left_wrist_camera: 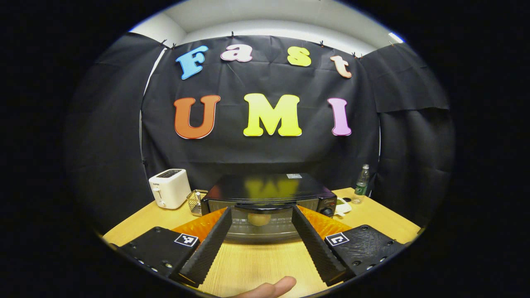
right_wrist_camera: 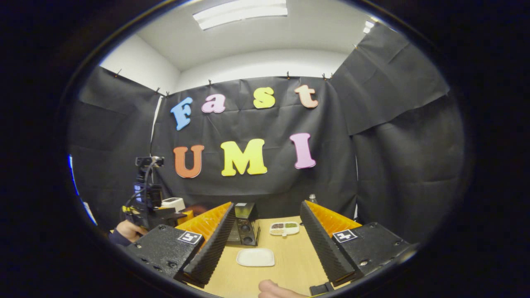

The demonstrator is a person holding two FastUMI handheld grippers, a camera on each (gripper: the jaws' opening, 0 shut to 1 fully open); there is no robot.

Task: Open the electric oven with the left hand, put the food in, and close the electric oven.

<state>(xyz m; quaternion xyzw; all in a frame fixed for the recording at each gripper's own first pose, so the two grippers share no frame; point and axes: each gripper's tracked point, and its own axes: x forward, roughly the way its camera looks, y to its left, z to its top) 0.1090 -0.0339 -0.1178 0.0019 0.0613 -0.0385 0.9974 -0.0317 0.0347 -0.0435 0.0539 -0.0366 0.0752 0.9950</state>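
1. Your left gripper (left_wrist_camera: 260, 221) points straight at the electric oven (left_wrist_camera: 268, 203) on the wooden table (left_wrist_camera: 256, 265). Its fingers are spread wide and hold nothing.
2. The oven door is shut. Through its glass you can see a round pale piece of food (left_wrist_camera: 259, 219) inside, sitting between your two fingertips as the left gripper view frames it.
3. To the oven's left stand a white toaster (left_wrist_camera: 169, 188) and a small wire basket (left_wrist_camera: 196, 201); to its right are a divided dish (left_wrist_camera: 343, 205) and a plastic bottle (left_wrist_camera: 361, 184).
4. Your right gripper (right_wrist_camera: 265, 219) is also wide open and empty, held above the table off to the oven's right side.
5. In the right gripper view, a white plate (right_wrist_camera: 255, 257) lies on the table between the fingers, with nothing on it. Beyond it you see the oven's knob end and the divided dish.
6. At the left of that view, a hand (right_wrist_camera: 128, 230) holds the left gripper in front of the oven.
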